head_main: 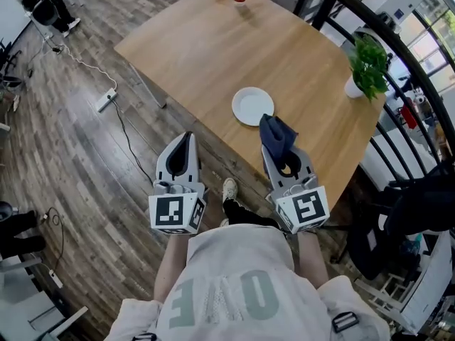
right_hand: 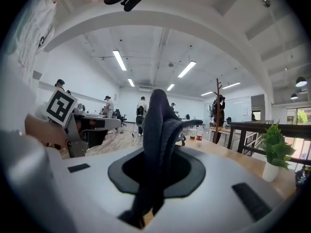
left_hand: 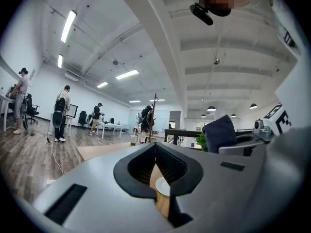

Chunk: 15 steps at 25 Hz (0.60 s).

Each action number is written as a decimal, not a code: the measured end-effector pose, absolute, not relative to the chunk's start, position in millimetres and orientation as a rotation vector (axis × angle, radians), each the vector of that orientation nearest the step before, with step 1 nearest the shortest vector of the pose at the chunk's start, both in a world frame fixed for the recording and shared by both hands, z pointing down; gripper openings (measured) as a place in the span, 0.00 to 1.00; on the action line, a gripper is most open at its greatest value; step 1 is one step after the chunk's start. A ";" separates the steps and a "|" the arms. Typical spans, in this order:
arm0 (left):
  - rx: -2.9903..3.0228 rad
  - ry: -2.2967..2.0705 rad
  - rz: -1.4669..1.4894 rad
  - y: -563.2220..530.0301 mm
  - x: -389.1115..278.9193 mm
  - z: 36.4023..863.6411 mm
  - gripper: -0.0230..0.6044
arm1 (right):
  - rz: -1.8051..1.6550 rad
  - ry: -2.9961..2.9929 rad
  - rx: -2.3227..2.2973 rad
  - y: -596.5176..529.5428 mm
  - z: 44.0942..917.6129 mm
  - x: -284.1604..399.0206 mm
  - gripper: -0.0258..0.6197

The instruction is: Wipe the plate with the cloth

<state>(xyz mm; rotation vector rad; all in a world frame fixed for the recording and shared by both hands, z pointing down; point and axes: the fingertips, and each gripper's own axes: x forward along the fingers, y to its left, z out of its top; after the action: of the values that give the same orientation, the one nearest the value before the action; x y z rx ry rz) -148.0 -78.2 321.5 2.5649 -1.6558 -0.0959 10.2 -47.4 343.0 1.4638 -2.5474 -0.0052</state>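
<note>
Cloth in grip of right gripper, plate just beyond; left gripper closed, empty.

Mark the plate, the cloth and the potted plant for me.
plate (head_main: pixel 252 106), head view, centre of its white face.
cloth (head_main: pixel 276 138), head view, middle of the dark bunch.
potted plant (head_main: pixel 368 62), head view, on its leaves.

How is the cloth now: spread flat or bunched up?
Bunched up. The dark cloth stands in thick folds, pinched between the shut jaws of the right gripper.
</note>
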 end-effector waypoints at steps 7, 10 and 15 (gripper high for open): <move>2.617 -1.679 -0.093 -161.2 -130.1 293.6 0.05 | -0.018 -2.537 1.526 -124.0 333.4 41.0 0.13; 2.609 -1.662 -0.064 -177.0 -120.5 299.0 0.05 | 0.030 -2.538 1.521 -146.7 345.9 53.2 0.13; 2.599 -1.661 -0.029 -197.4 -114.8 302.7 0.05 | 0.066 -2.546 1.530 -168.1 351.0 58.6 0.13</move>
<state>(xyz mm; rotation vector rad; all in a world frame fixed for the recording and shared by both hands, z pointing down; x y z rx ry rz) -114.8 -197.4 302.7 2.5988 -1.6615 -0.0285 58.6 -168.1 351.0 1.5298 -2.5461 0.0657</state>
